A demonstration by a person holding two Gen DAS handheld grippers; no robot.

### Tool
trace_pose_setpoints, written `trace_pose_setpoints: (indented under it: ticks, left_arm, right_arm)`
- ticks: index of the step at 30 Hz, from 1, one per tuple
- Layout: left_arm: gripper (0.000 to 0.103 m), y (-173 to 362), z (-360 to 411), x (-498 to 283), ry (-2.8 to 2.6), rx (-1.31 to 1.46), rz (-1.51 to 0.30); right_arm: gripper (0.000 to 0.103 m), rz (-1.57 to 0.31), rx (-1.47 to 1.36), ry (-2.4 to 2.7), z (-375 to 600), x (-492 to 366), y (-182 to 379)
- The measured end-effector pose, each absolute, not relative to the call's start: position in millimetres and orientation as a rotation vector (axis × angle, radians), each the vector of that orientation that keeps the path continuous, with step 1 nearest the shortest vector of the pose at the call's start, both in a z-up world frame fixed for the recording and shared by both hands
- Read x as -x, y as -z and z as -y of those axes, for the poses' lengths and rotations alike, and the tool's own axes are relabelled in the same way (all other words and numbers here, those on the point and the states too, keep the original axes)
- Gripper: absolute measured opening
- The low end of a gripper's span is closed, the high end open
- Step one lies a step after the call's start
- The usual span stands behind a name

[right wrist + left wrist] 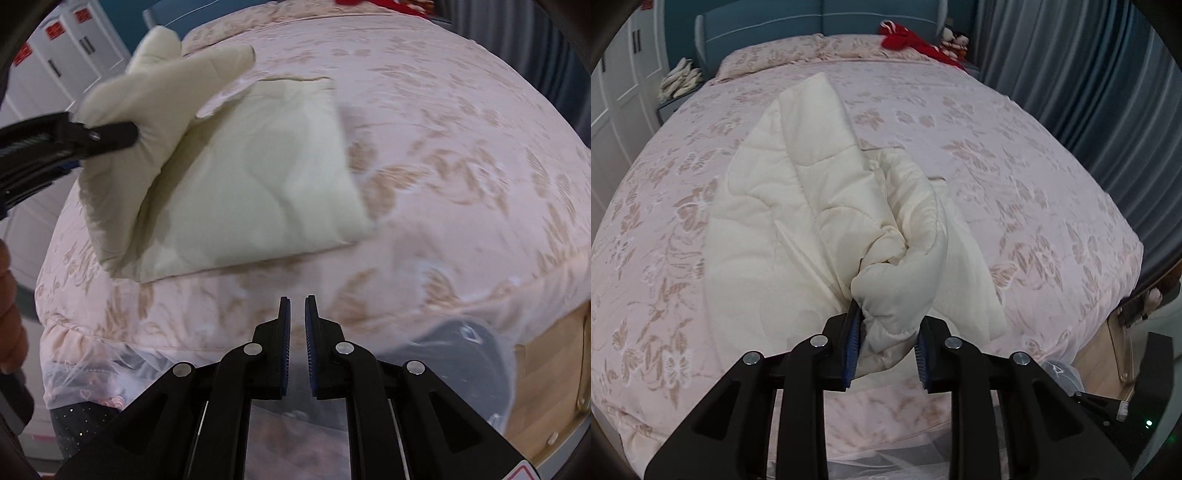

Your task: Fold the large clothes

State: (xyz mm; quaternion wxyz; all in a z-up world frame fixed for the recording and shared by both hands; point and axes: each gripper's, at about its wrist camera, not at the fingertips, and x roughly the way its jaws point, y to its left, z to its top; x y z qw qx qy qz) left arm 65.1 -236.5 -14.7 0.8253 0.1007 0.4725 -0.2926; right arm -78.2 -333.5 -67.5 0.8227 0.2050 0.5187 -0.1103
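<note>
A cream quilted coat (pixel 827 206) lies on a pink floral bedspread (pixel 1015 177), spread toward the near edge of the bed, its padded panels partly folded over one another. The left gripper (pixel 886 339) has a bunched, puffy part of the coat clamped between its blue-lined fingers (pixel 851 343) and lifts that fold off the bed. From the right wrist view the coat (pixel 258 184) sits left of centre on the bedspread (pixel 461 166), its flat part square-edged, with the left gripper (pixel 107 136) coming in from the left and pinching the raised part. The right gripper (pixel 297 306) hangs near the foot of the bed, its fingers (pixel 284 332) drawn narrow with only a slim gap and holding nothing. Far off, a red cloth (pixel 908 38) rests by the blue headboard (pixel 820 22); grey curtains (pixel 1089 81) hang at right and white cabinets (pixel 62 55) stand at left.
</note>
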Motion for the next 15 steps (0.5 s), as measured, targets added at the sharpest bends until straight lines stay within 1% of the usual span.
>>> trace_pose_setpoints:
  ticks: [6,15]
  left_arm:
    - [0.023,47,285,-50,0.619,-0.323,-1.038]
    - [0.023,80,318,-42,0.583,-0.427,-1.060]
  right_arm:
    - [0.009,-1.108,-0.438,0.287,347,104,77]
    - [0.009,-1.118,-0.473,0.316,367,122,88]
